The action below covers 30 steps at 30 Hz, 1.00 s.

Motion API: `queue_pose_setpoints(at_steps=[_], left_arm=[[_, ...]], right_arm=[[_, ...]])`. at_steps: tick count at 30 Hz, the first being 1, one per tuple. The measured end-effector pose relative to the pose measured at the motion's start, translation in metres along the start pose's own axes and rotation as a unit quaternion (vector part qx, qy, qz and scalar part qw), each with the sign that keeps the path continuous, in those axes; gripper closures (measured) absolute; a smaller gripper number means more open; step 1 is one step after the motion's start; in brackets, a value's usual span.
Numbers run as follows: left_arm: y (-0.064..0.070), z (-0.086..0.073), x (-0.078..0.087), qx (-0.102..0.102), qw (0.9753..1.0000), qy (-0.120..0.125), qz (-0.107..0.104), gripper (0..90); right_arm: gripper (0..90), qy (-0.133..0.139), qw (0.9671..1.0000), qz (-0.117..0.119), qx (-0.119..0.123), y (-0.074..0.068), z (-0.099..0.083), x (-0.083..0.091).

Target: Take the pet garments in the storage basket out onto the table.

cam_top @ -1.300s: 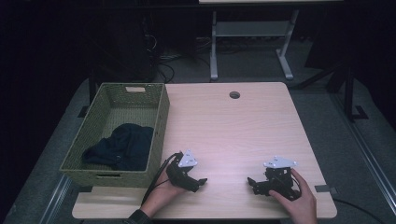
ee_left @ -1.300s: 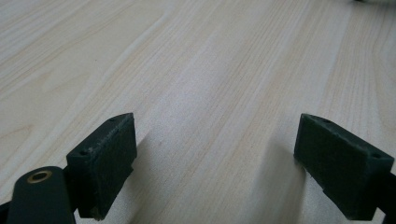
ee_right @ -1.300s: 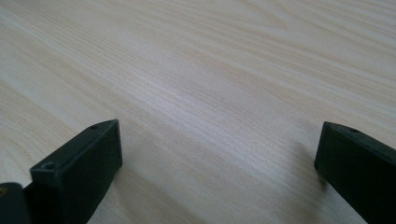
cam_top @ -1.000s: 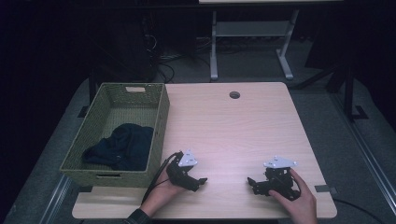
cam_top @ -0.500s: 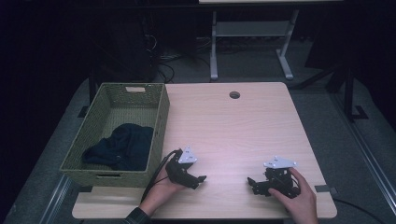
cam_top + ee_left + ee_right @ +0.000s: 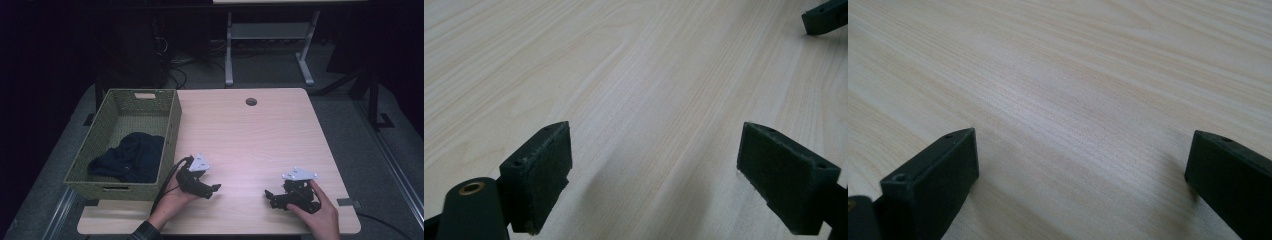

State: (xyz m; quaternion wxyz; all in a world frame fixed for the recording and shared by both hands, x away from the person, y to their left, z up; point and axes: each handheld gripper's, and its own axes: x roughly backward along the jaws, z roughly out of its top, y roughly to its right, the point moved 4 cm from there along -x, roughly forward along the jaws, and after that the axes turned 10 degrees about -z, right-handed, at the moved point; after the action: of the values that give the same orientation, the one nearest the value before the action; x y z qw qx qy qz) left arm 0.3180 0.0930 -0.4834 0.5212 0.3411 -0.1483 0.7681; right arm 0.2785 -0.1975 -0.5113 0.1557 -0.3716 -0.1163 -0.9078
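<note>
high view: both tools (image 6: 216, 188) (image 6: 270, 194) low, agape.

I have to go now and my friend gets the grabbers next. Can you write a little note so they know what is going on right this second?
Left gripper: open, nothing between its jaws, low over the pale wooden table, near the front edge beside the basket.
Right gripper: open, holding nothing, low over the table near the front right.
The two grippers point toward each other across bare wood.
Things: the dark navy crumpled cloth lies inside the green woven rectangular basket at the table's left side.
Done: neither gripper has touched the cloth yet.
Left: likely reach the left gripper into the basket for the cloth.
</note>
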Motion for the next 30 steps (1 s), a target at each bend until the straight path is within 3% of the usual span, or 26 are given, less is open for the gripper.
queue_pose_setpoints(at_steps=[30], left_arm=[[0.0, 0.013, 0.012, 0.0, 1.0, 0.003, 0.006, 13.9]], right_arm=[[0.4, 0.0, 1.0, 0.0, 0.0, 0.0, 0.0, 0.0]])
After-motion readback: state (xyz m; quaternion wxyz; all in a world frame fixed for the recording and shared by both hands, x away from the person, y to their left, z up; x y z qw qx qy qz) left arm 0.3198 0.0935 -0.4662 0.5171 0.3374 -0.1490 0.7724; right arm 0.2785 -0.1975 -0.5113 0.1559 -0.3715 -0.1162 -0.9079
